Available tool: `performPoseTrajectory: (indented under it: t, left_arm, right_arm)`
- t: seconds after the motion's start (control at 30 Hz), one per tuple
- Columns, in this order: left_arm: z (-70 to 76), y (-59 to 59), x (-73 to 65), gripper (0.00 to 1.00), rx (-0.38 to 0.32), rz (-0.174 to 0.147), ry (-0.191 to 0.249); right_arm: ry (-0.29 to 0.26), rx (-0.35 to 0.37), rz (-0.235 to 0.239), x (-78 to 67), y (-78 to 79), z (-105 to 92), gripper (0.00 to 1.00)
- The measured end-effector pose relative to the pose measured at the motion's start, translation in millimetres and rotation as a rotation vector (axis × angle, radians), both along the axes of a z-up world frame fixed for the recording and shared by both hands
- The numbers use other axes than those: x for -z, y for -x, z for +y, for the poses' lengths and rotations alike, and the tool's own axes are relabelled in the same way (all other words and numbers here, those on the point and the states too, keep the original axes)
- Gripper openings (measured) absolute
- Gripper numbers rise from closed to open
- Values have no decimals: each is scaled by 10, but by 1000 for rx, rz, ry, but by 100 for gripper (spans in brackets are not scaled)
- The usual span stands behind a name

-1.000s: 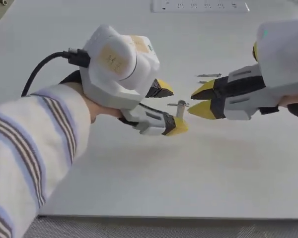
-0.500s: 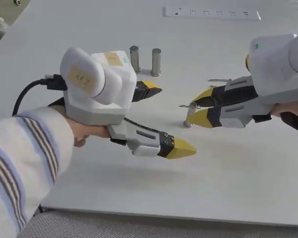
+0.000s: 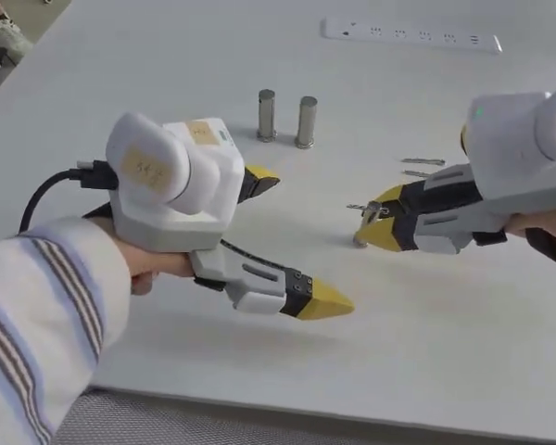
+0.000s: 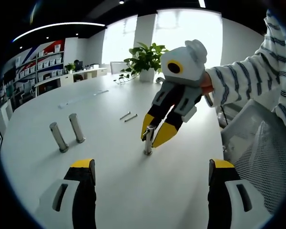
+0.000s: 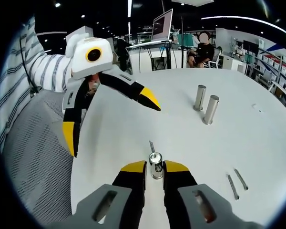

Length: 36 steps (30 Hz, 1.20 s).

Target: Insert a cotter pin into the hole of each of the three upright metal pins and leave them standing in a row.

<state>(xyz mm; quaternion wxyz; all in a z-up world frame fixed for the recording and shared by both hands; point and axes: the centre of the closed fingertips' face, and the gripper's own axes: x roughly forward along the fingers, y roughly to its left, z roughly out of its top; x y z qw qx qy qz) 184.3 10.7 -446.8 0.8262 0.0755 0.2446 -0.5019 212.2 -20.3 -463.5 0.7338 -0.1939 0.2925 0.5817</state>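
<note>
left tool [image 3: 313, 241] now farther from metal pin [image 4: 148, 142]

Left gripper [image 3: 313, 241]: you are drawing it off the metal pin [image 4: 148, 143], jaws spreading. Right gripper [image 3: 368, 222]: closing onto it.

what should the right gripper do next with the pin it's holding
Probably open the right gripper and back off: the metal pin it clamps stands on the table with a cotter pin through its top, while two bare metal pins and two loose cotter pins wait.
</note>
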Motion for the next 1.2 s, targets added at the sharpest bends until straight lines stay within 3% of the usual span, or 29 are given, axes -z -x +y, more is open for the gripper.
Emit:
performPoseTrajectory:
  t: [0.43, 0.77, 1.2]
  left_arm:
    - [65, 45, 25, 99, -7, 16, 15]
    - [188, 21, 28, 99, -37, 18, 13]
    - [309, 6, 56, 99, -73, 32, 2]
  right_arm:
    - [13, -6, -19, -25, -52, 38, 4]
    - [-18, -20, -75, -180, -236, 323, 4]
    - [-12, -35, -79, -68, -353, 555, 4]
